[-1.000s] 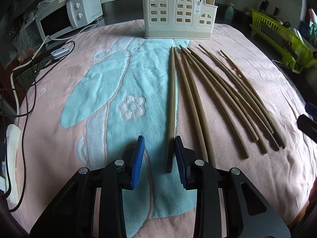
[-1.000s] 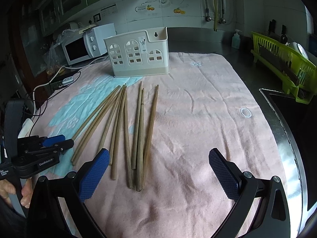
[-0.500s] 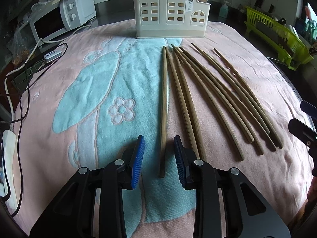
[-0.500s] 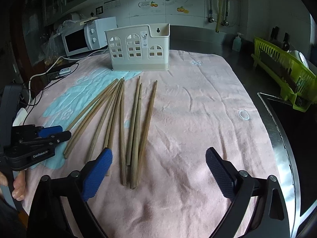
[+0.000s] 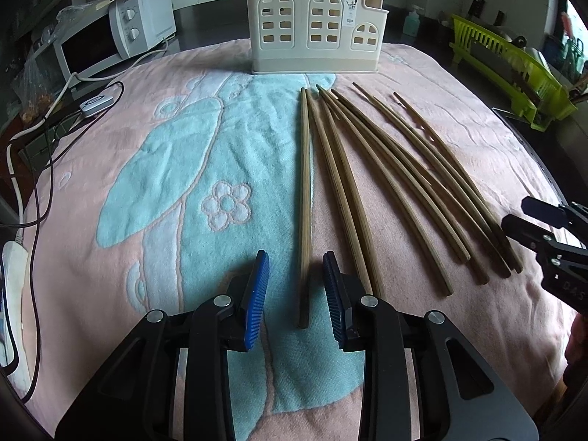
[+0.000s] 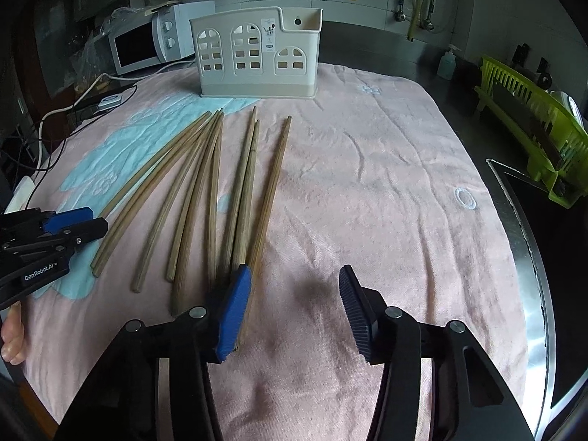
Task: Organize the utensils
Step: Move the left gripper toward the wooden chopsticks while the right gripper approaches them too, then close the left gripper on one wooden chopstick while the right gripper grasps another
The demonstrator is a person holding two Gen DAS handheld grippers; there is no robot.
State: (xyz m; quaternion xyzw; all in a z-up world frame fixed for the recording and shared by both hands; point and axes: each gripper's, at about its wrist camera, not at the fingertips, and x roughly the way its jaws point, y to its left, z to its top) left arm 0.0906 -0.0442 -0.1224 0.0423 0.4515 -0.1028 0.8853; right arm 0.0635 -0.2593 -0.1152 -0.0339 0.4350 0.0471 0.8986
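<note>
Several wooden chopsticks (image 5: 386,169) (image 6: 205,191) lie fanned on a pink and teal towel (image 5: 147,169). Behind them stands a cream utensil holder (image 5: 316,29) (image 6: 257,55) with arched windows. My left gripper (image 5: 296,257) hangs low over the near end of the leftmost chopstick (image 5: 304,202), which lies between its blue pads without touching them. My right gripper (image 6: 294,270) is closing. The near end of the rightmost chopstick (image 6: 270,191) lies against its left pad's inner face, and only towel fills the gap. Each gripper shows in the other's view (image 6: 70,224) (image 5: 544,235).
A white microwave (image 5: 110,44) (image 6: 147,44) and cables (image 5: 36,139) sit at the left, with a power strip (image 5: 13,275) by the towel's edge. At the right stands a green dish rack (image 5: 514,73) (image 6: 533,128). A steel sink edge (image 6: 522,220) borders the towel.
My right gripper's jaws have narrowed a lot, and it has sunk toward the near ends of the rightmost chopsticks. The left gripper has stayed over the leftmost chopstick.
</note>
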